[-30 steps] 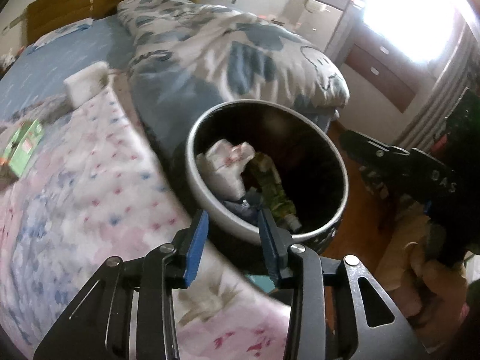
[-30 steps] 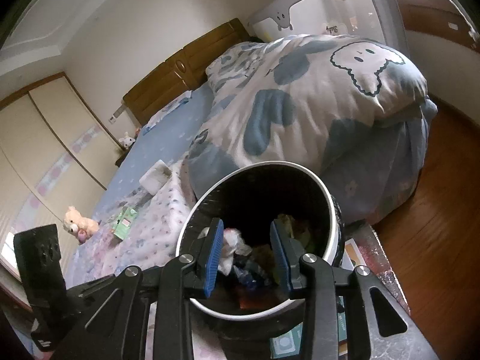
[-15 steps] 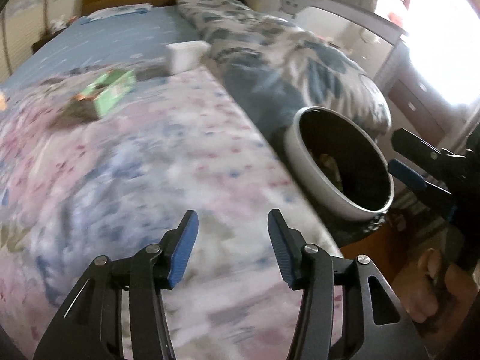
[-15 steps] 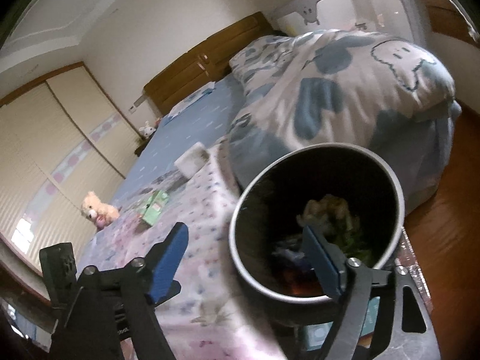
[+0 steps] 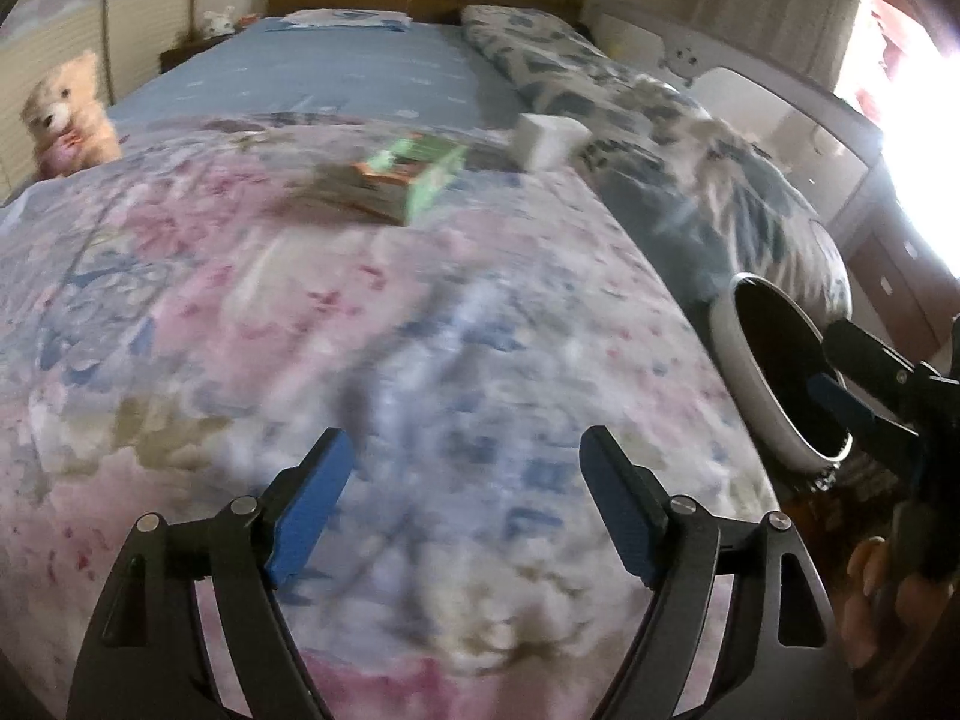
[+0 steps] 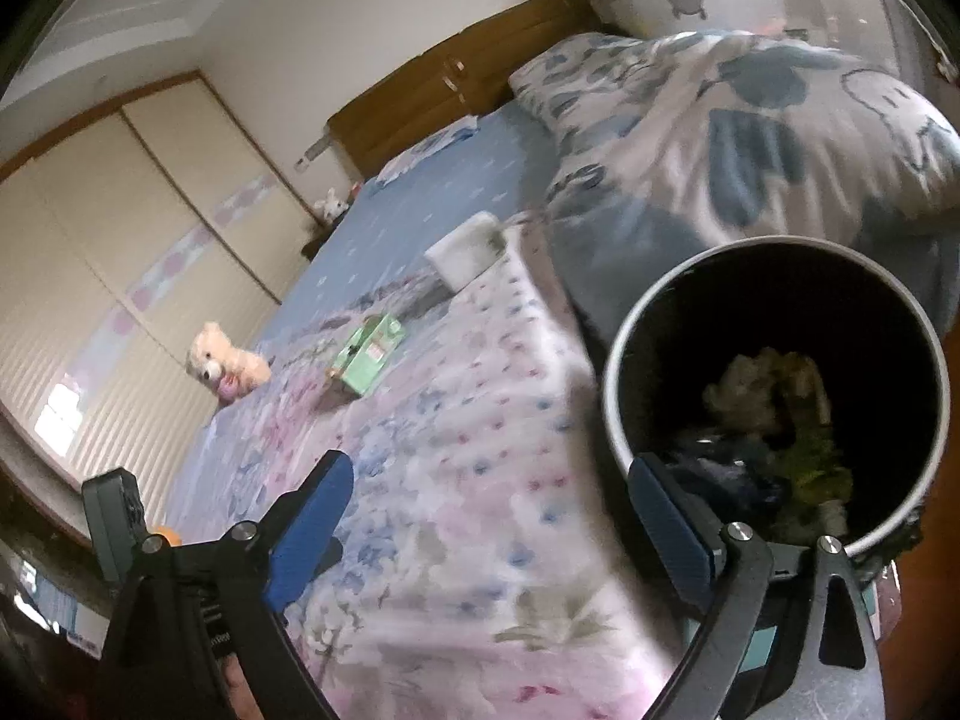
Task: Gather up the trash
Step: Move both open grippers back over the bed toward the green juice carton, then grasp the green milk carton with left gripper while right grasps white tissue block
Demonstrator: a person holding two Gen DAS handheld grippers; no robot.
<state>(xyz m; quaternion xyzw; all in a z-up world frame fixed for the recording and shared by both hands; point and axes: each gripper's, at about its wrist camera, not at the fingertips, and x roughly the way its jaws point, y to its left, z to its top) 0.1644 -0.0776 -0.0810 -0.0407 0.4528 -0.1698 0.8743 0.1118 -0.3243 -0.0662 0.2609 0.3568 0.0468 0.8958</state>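
Observation:
A round trash bin [image 6: 780, 396] with a white rim and dark inside stands beside the bed, with crumpled paper and green scraps in it; in the left wrist view the trash bin [image 5: 774, 372] sits at the right. A green carton [image 5: 420, 177] lies on the floral bedspread, also visible as the green carton [image 6: 369, 360] farther up the bed. My left gripper [image 5: 465, 504] hovers over the bedspread, jaws opening, nothing between them. My right gripper [image 6: 492, 516] straddles the bed's edge and the bin's rim, jaws opening, empty.
A white box [image 5: 549, 132] lies past the carton. A teddy bear [image 6: 225, 363] sits at the bed's far left side. A bunched blue-patterned duvet [image 6: 750, 138] fills the right of the bed. Wardrobe doors [image 6: 120, 222] line the far wall.
Both grippers have swung left from over the bin toward the bed and spread their jaws wide. The bin has slid to the right in both views; the carton now lies ahead.

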